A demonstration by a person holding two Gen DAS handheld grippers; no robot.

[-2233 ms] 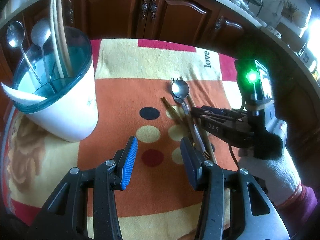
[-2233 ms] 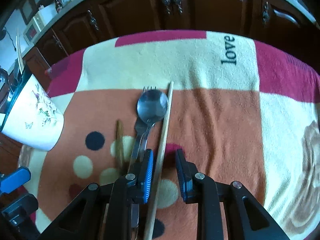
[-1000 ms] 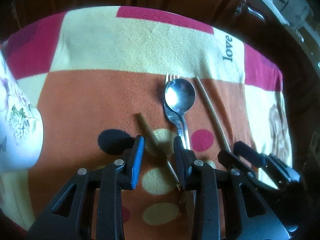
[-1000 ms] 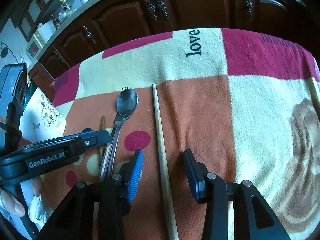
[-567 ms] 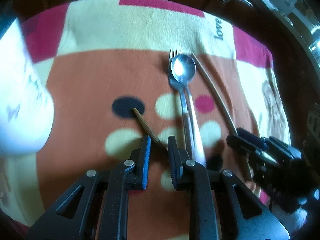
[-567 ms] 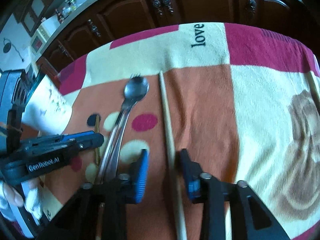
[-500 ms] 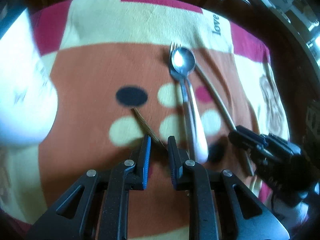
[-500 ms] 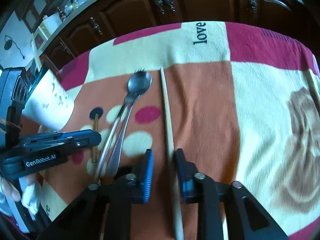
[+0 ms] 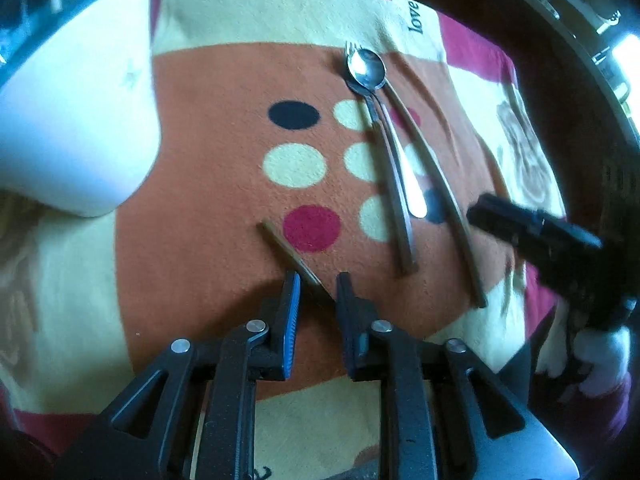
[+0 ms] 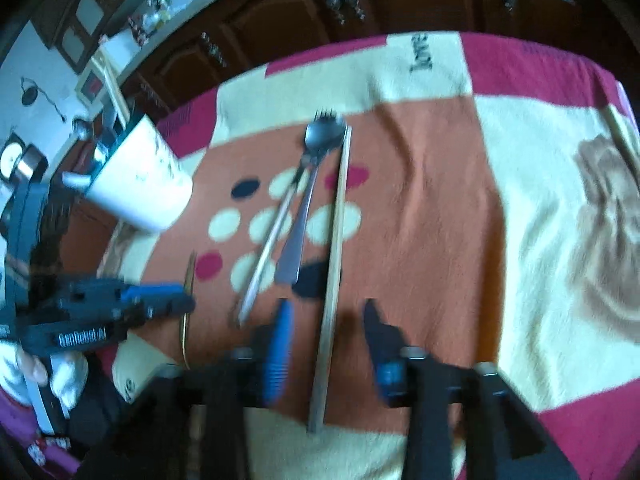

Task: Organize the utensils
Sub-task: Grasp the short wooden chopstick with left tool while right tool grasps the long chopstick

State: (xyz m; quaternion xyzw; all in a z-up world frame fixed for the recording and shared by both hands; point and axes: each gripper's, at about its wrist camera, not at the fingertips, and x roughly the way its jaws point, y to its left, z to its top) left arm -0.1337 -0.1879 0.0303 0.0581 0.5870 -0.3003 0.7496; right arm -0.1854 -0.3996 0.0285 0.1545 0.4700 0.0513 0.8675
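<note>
a home kitchen: dark carved wooden cabinets under a pale countertop, a patterned fleece blanket.

Glossy metal spoon, fuzzy cloth

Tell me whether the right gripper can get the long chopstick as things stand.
Probably yes. The long chopstick lies flat on the cloth, its near end already between the opening jaws of the right gripper. Nothing covers it; the spoon lies just beside it.
</note>
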